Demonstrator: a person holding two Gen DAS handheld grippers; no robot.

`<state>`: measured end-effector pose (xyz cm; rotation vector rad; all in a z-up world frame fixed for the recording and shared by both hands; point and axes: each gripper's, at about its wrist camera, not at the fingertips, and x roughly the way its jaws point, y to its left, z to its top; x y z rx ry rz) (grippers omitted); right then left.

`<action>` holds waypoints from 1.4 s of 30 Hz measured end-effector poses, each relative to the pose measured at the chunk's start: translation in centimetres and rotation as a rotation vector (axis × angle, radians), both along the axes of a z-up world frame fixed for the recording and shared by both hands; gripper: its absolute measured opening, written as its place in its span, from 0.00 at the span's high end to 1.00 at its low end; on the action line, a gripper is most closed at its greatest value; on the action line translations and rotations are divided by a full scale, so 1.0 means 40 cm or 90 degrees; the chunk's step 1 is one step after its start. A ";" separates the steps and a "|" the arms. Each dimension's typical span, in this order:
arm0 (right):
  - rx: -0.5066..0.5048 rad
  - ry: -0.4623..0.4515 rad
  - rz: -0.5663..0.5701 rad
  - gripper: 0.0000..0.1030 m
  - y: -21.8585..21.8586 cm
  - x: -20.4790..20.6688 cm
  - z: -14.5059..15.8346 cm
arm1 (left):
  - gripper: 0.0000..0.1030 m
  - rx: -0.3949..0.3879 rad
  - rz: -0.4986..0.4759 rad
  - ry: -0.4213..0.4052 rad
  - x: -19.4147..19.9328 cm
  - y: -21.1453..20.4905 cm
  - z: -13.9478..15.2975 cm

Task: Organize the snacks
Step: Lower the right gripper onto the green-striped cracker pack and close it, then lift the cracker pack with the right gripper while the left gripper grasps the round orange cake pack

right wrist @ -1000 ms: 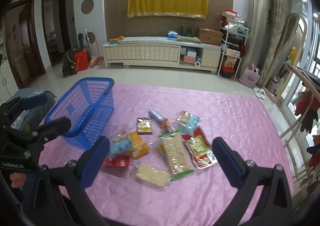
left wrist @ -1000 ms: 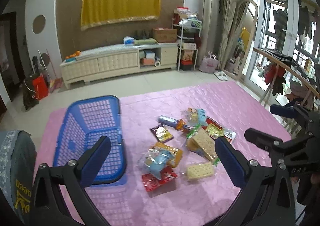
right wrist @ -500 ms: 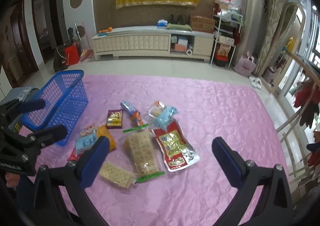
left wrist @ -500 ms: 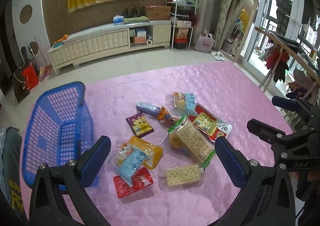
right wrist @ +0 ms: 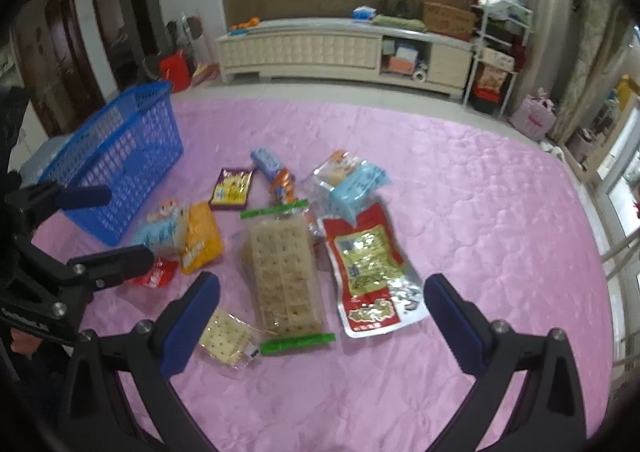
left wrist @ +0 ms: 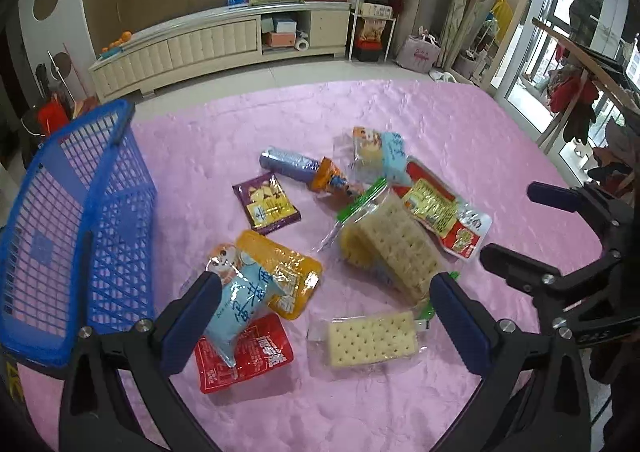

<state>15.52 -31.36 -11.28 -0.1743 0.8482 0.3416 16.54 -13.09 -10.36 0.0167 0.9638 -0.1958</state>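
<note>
While both grippers' jaws gape empty, snacks [left wrist: 360,244] just ahead, blue basket [left wrist: 72,220] leftward.

Pink quilted counter, blue basket, bright snack packs

The counter cloth [left wrist: 440,124] is pink with a quilted pattern; the basket [left wrist: 72,220] at 9 o'clock is blue lattice. The cracker packs [left wrist: 370,338] are pale and dotted — one edged in green. A purple packet [left wrist: 266,204] lies at 12 o'clock, a red-and-gold pouch [right wrist: 368,264] at 3 o'clock, and an orange pack [left wrist: 288,276] beside a light-blue one [left wrist: 240,304] over red [left wrist: 244,360].
</note>
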 end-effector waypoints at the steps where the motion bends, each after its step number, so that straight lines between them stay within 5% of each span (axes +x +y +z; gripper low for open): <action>1: -0.003 0.004 0.007 0.03 0.006 0.008 -0.009 | 0.00 0.001 0.003 0.005 0.003 0.004 -0.010; 6: -0.005 0.039 0.035 0.16 0.034 0.052 -0.072 | 0.00 -0.005 0.019 0.029 0.022 0.025 -0.050; 16: -0.020 0.094 0.061 0.24 0.077 0.110 -0.161 | 0.00 -0.009 0.032 0.040 0.043 0.059 -0.085; 21: -0.014 0.119 0.072 0.42 0.089 0.122 -0.183 | 0.00 -0.007 0.035 0.045 0.041 0.064 -0.086; 32: 0.055 0.098 0.046 0.44 0.034 0.086 -0.115 | 0.00 -0.005 0.020 0.031 0.031 0.054 -0.047; 42: 0.089 0.075 -0.033 0.44 -0.058 0.058 -0.040 | 0.00 0.022 -0.069 0.032 0.067 -0.041 -0.031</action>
